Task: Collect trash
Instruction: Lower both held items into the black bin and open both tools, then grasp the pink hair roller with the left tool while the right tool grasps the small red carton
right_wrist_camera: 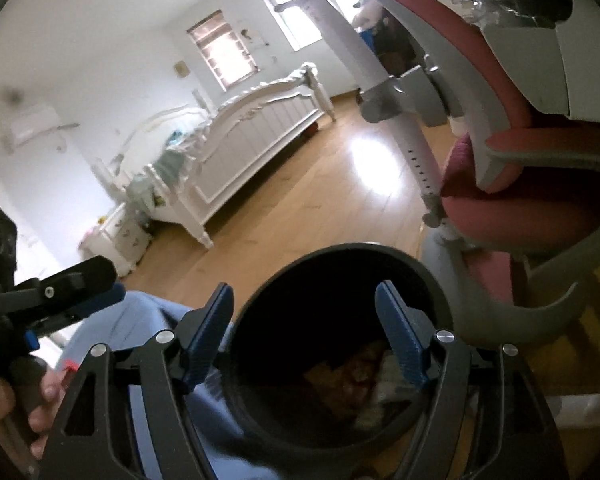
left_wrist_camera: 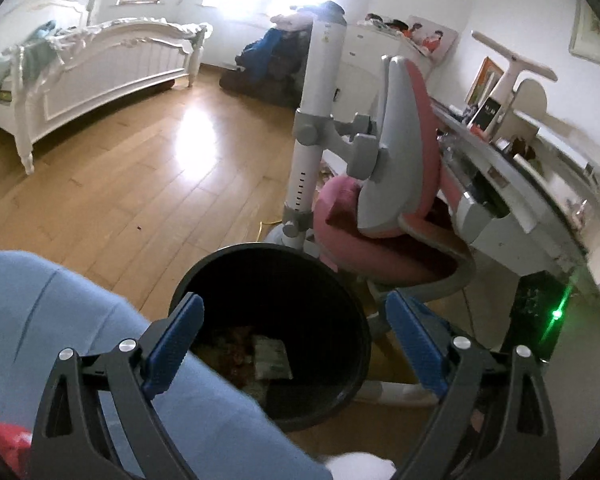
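A black round trash bin (left_wrist_camera: pixel 352 304) stands on the wooden floor below both grippers. Paper and orange-brown scraps (left_wrist_camera: pixel 272 358) lie at its bottom, and show in the right wrist view too (right_wrist_camera: pixel 352 376). My left gripper (left_wrist_camera: pixel 296 344) hangs open and empty over the bin's mouth. My right gripper (right_wrist_camera: pixel 306 336) is open and empty above the same bin (right_wrist_camera: pixel 340 256). The left gripper also shows at the left edge of the right wrist view (right_wrist_camera: pixel 84 292). My blue-clad leg (left_wrist_camera: pixel 52 320) lies beside the bin.
A pink and grey chair (left_wrist_camera: pixel 396 184) stands right behind the bin, against a cluttered grey desk (left_wrist_camera: pixel 540 208). A white bed (left_wrist_camera: pixel 100 68) stands across the wooden floor (left_wrist_camera: pixel 140 168). A dark pile of bags (left_wrist_camera: pixel 272 64) sits by the window.
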The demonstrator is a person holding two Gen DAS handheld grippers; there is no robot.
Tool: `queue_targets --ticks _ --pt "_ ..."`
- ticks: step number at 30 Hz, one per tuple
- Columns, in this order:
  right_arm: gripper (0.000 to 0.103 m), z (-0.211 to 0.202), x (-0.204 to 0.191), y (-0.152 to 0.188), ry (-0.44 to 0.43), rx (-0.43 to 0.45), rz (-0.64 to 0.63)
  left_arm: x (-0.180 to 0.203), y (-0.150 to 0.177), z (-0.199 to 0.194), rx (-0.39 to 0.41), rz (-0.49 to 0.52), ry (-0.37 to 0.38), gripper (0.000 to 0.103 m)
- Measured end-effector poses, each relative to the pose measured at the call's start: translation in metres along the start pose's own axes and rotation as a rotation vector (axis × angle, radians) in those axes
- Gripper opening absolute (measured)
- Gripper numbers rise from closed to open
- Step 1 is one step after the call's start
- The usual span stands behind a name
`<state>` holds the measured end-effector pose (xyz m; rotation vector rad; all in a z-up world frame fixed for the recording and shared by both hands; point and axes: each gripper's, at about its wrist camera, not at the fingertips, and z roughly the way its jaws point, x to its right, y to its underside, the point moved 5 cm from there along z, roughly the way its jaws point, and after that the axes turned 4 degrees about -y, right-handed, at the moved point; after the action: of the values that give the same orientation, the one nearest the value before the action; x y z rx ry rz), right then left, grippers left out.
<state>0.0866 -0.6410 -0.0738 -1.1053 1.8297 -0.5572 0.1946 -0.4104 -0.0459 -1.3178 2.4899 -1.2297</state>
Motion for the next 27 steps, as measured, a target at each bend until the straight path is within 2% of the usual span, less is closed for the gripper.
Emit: queue_targets --ticks 8,14,17,23,27 --pt "0.073 -0.020 -0.069 0.012 -0.089 -0.028 -0.056 -0.035 0.021 -0.073 0.055 -0.030 -0.052 0.092" --pt "0.073 -0.023 -0.139 0.031 -0.184 -0.097 -0.125 -0.099 0.050 -0.143 0.105 -0.084 -0.163 0.092" --pt "0.073 -0.020 -0.177 0.046 -0.247 -0.157 -0.158 -0.151 0.070 -0.176 0.106 -0.151 -0.242 0.092" --pt "0.076 -0.008 -0.240 0.076 -0.305 -0.251 -0.214 -0.247 0.109 -0.201 0.035 -0.311 -0.436 0.092" --pt "0.084 0.011 -0.274 0.096 -0.303 -0.333 -0.265 -0.277 0.122 -0.194 0.005 -0.367 -0.476 0.092"
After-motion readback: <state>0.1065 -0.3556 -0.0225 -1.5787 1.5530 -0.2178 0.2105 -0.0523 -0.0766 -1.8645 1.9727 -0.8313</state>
